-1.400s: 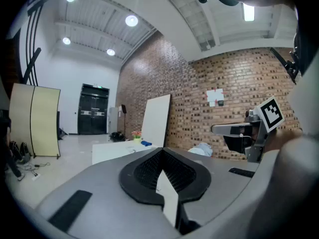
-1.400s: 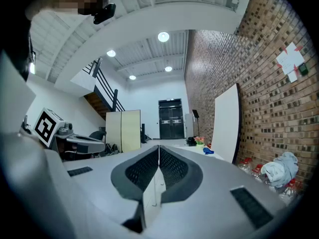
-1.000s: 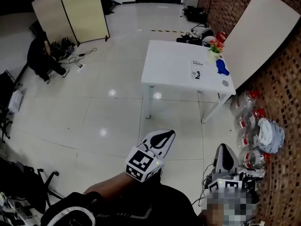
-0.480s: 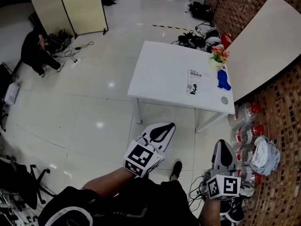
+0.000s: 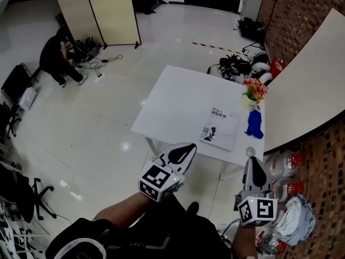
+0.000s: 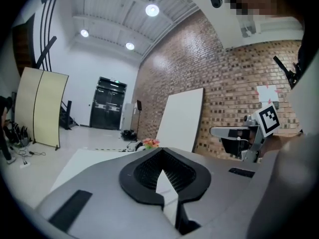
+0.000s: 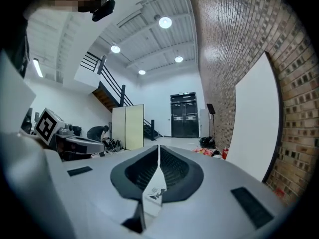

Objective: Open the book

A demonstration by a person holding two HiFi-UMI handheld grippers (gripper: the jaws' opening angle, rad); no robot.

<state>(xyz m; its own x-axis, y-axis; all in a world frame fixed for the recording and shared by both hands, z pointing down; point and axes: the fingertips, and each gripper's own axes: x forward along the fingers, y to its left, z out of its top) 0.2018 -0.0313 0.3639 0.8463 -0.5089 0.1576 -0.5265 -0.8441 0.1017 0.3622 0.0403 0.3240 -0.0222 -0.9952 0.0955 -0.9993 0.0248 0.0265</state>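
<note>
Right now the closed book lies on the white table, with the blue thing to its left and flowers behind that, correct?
Not quite. The head view shows the blue thing to the right of the book, not to its left. The rest holds: the book lies closed on the white table, and the flowers stand just behind the blue thing.

Bare tabletop (image 5: 172, 101) left of book (image 5: 219, 127); flowers (image 5: 255, 88) right

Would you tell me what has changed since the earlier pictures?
The person has walked toward the table, so it and the closed book now lie nearer the left gripper and right gripper. Nothing was grasped or released. Both grippers' jaws stay shut and empty; the book lies unmoved on the table.
</note>
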